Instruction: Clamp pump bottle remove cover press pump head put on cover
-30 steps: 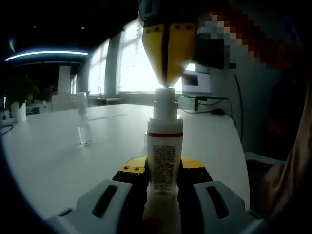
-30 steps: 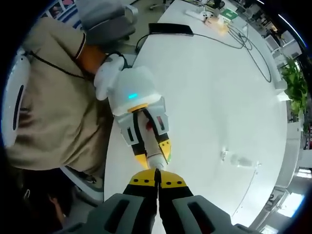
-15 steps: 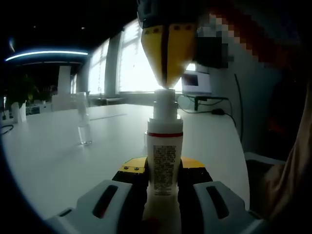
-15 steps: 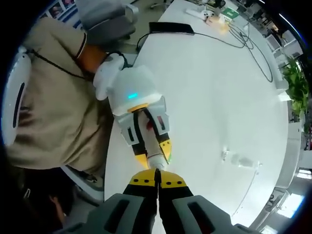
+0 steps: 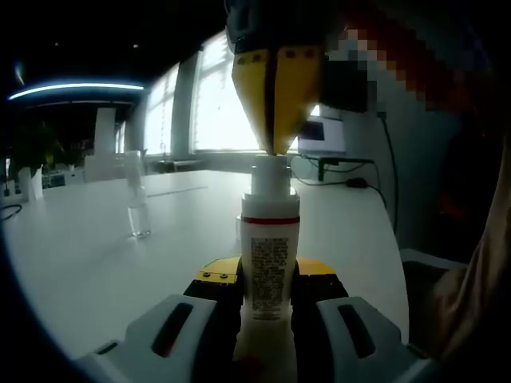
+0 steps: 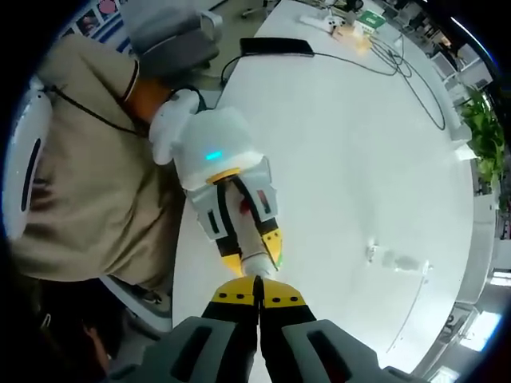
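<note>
Left gripper (image 5: pixel 267 307) jaws clamp the light, rigid, slick pump bottle (image 5: pixel 270 263) at mid-body; right gripper (image 5: pixel 275 148) jaws closed, empty, tips on pump head (image 5: pixel 270 175).

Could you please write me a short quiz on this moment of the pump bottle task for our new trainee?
1. True or false: the left tongs are clamped on the pump bottle.
2. Where are the right tongs? A) lying on the table B) shut, tips down on the pump head C) holding the clear cover
3. Where is the clear cover standing?

Key
1. True.
2. B.
3. Upright on the table, apart from the bottle, to its left in the left gripper view.
</note>
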